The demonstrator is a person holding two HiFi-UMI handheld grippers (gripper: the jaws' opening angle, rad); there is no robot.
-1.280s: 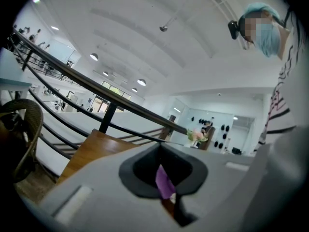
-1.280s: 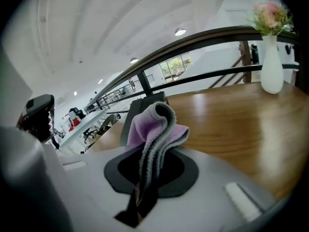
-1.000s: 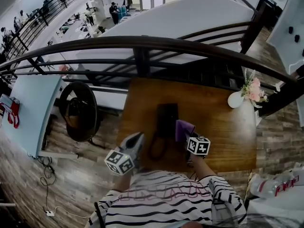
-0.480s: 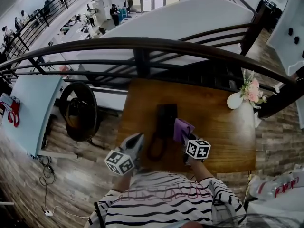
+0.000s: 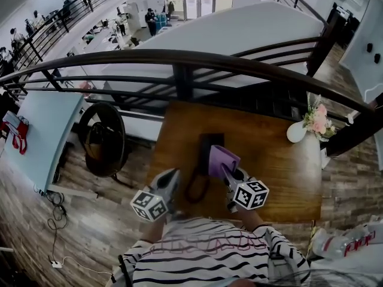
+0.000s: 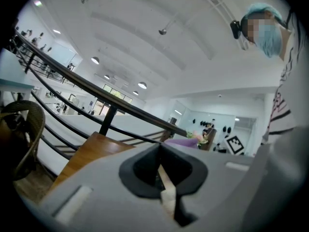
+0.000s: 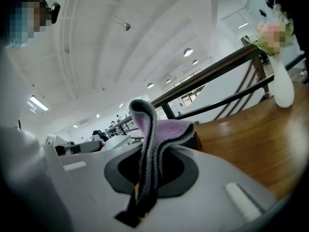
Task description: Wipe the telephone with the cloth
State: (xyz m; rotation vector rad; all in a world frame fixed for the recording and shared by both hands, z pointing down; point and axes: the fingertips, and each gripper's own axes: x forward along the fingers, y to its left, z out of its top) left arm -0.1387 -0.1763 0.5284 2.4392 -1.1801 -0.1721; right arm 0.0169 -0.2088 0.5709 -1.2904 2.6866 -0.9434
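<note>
Jaws on the right gripper (image 5: 230, 173) stay clamped on the purple cloth (image 5: 222, 159), which has slid left over the telephone (image 5: 207, 146) mid-table from its 4 o'clock side, so wiping looks underway, while the left gripper (image 5: 172, 178) idles pinched together, empty, at 7 o'clock.
</note>
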